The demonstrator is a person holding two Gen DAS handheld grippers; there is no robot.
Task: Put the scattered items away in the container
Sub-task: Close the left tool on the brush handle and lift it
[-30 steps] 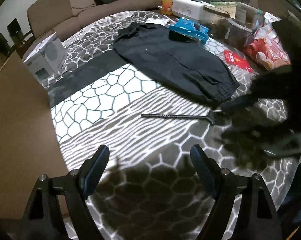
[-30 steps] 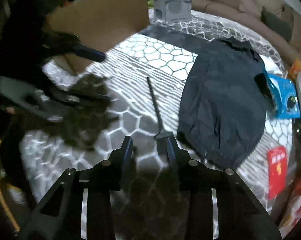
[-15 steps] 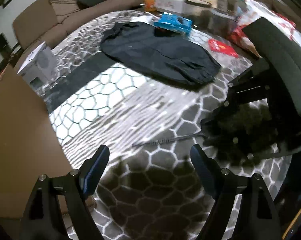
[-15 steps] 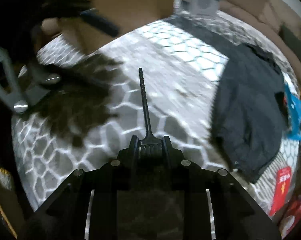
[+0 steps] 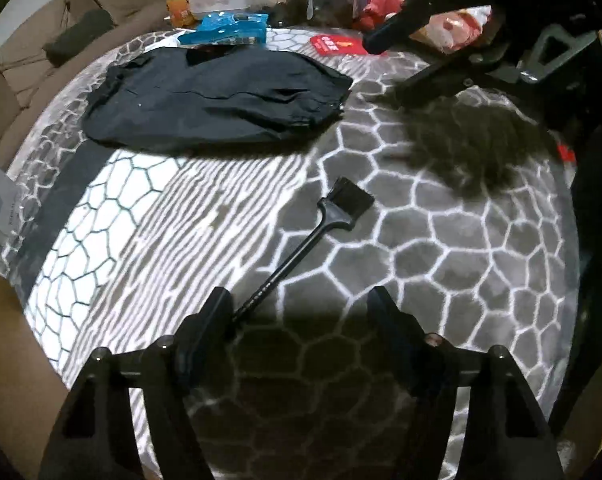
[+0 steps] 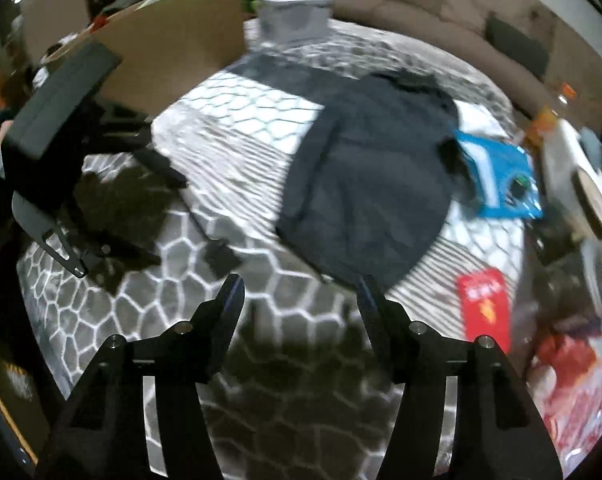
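A: Where is the black brush point(image 5: 319, 236)?

B: It lies flat on the grey and white blanket point(image 5: 441, 248). Its bristle end points up and to the right. Its thin handle runs down to the left gripper point(image 5: 301, 312).

A: Is the left gripper holding it?

B: No. The jaws have just been closing, but they are apart. The end of the handle is right by the left jaw, at its inner side. I cannot tell if it touches. The other jaw is well away from the brush.

A: And the right gripper point(image 6: 299, 298)?

B: Its jaws have just been opening. They stand apart with only blanket between them. The brush head point(image 6: 221, 258) shows as a dark blur just beyond the left jaw.

A: What else is on the blanket?

B: A black piece of clothing point(image 5: 217, 100) lies spread out beyond the brush. A blue packet point(image 5: 225, 32) sits at its far edge, and a red packet point(image 6: 483, 304) lies near it.

A: Where is the box?

B: A brown cardboard box point(image 6: 173, 56) stands at the blanket's edge, well apart from the brush.
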